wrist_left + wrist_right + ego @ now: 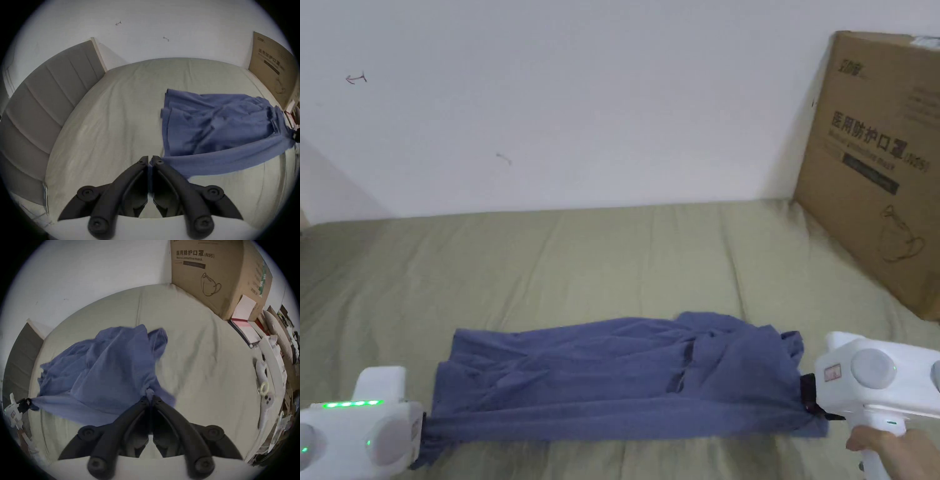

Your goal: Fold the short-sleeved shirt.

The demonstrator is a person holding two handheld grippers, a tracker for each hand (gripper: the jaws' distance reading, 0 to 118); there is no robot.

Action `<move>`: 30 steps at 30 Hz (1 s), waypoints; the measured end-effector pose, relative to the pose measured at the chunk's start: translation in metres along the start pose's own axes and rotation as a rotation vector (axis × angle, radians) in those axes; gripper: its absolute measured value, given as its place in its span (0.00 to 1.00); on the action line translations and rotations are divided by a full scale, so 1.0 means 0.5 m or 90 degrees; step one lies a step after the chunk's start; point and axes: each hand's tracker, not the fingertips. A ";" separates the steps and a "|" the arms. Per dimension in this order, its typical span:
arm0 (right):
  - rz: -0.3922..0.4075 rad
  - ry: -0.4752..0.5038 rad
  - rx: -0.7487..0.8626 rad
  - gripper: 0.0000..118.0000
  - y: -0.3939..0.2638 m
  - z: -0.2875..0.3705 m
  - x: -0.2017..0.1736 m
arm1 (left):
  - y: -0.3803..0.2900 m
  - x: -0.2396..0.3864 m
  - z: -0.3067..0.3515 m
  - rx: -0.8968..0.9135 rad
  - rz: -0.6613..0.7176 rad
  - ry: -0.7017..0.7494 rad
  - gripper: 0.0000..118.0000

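shirt (612,381) lies crumpled lengthwise on the bed (612,250), near edge pulled taut. left gripper (150,160) and right gripper (150,396) each have fingers clamped on an end (left, right). folding barely begun; neat folds remain.

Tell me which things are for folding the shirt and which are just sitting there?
For the job:
blue shirt
left gripper, shut on the shirt
right gripper, shut on the shirt
bed

Just lying about:
cardboard box
headboard
books

head view high, gripper views low, facing wall
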 end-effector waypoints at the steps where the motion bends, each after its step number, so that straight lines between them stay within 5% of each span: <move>1: 0.012 0.005 0.009 0.01 -0.036 0.026 0.008 | -0.035 -0.003 0.041 0.012 0.003 -0.004 0.03; 12: -0.032 0.013 0.026 0.01 -0.428 0.235 0.106 | -0.387 -0.075 0.297 -0.023 -0.011 0.009 0.03; 20: -0.075 0.016 0.031 0.02 -0.518 0.237 0.154 | -0.476 -0.083 0.337 -0.041 -0.042 -0.010 0.07; 21: -0.079 0.019 0.031 0.04 -0.514 0.238 0.153 | -0.475 -0.084 0.339 -0.047 -0.028 -0.017 0.10; 22: -0.080 0.007 0.032 0.16 -0.511 0.247 0.148 | -0.473 -0.086 0.343 -0.044 -0.006 -0.018 0.28; 25: -0.056 0.000 0.061 0.72 -0.514 0.287 0.132 | -0.465 -0.099 0.362 -0.037 0.027 -0.058 0.82; 26: -0.056 0.006 0.067 0.78 -0.514 0.301 0.129 | -0.464 -0.099 0.375 -0.036 0.035 -0.071 0.89; 30: -0.020 0.019 0.092 0.76 -0.526 0.354 0.095 | -0.475 -0.098 0.416 -0.012 0.030 -0.099 0.89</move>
